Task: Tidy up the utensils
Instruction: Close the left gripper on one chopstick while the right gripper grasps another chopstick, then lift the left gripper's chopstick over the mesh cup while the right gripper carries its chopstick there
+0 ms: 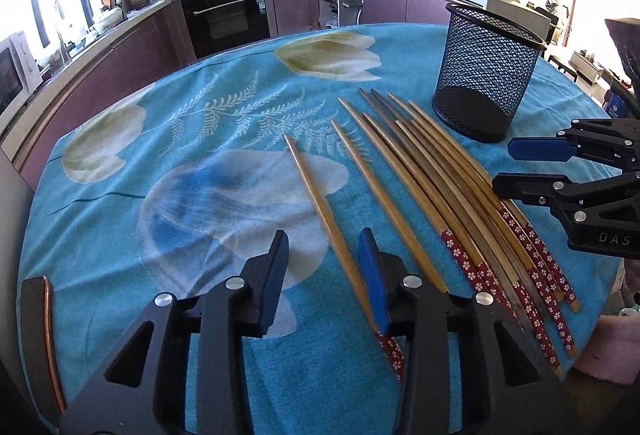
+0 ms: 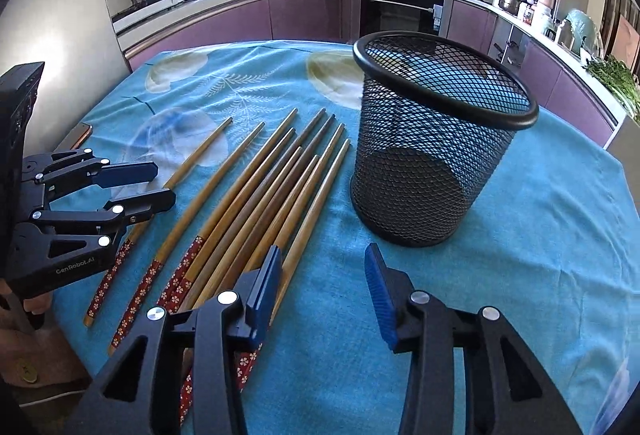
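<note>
Nearest us in the left wrist view, our left gripper (image 1: 323, 267) fills the bottom of the frame, its blue-padded jaws partly apart. One loose chopstick (image 1: 320, 204) runs up between them, close against the right pad; we cannot tell whether it is pinched. In the right wrist view our right gripper (image 2: 325, 285) sits low centre, jaws partly apart over bare blue floral tablecloth (image 2: 540, 235), its left finger (image 2: 264, 291) over the handle ends of the chopsticks (image 2: 256, 203). These lie side by side, left of centre, red flowered handles toward us, tips pointing away. Just right of them, upper centre, a black mesh holder (image 2: 436, 155) stands upright.
</note>
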The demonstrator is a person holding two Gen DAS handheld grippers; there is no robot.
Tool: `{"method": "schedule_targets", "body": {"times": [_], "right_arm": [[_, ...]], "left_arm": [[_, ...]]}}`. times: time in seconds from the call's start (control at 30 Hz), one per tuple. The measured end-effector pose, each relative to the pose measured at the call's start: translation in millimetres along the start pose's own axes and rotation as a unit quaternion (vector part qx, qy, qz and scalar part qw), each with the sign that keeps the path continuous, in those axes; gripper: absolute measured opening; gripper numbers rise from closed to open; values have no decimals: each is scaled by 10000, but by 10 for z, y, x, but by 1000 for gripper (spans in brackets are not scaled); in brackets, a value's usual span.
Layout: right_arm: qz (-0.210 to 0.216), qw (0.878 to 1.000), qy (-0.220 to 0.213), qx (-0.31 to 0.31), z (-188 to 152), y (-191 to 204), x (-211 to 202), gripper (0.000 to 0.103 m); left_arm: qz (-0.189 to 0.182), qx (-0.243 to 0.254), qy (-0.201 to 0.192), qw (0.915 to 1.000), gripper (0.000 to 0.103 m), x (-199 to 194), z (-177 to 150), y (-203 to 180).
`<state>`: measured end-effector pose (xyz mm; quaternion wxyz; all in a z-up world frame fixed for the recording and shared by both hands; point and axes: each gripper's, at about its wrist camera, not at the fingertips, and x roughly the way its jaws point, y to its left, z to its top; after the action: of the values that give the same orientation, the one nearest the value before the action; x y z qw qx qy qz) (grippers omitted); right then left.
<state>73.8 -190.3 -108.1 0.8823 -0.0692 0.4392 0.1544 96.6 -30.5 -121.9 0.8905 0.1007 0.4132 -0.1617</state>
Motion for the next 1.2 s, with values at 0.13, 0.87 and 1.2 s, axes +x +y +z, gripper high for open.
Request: {"method": "schedule_targets", "body": {"times": [0.13, 0.87, 1.2], "right_arm": [[-40, 9999, 99, 21, 37, 7, 98, 35], [591, 9962, -380, 521, 22, -178, -131, 6], [1025, 9881, -1025, 523, 70, -225, -543, 6]], "left_arm": [[-72, 9, 43, 10000, 33, 34, 43, -2], [-225, -360, -124, 9990, 7, -112, 101, 61], [-850, -452, -682, 9930, 7, -618, 265, 123]]}}
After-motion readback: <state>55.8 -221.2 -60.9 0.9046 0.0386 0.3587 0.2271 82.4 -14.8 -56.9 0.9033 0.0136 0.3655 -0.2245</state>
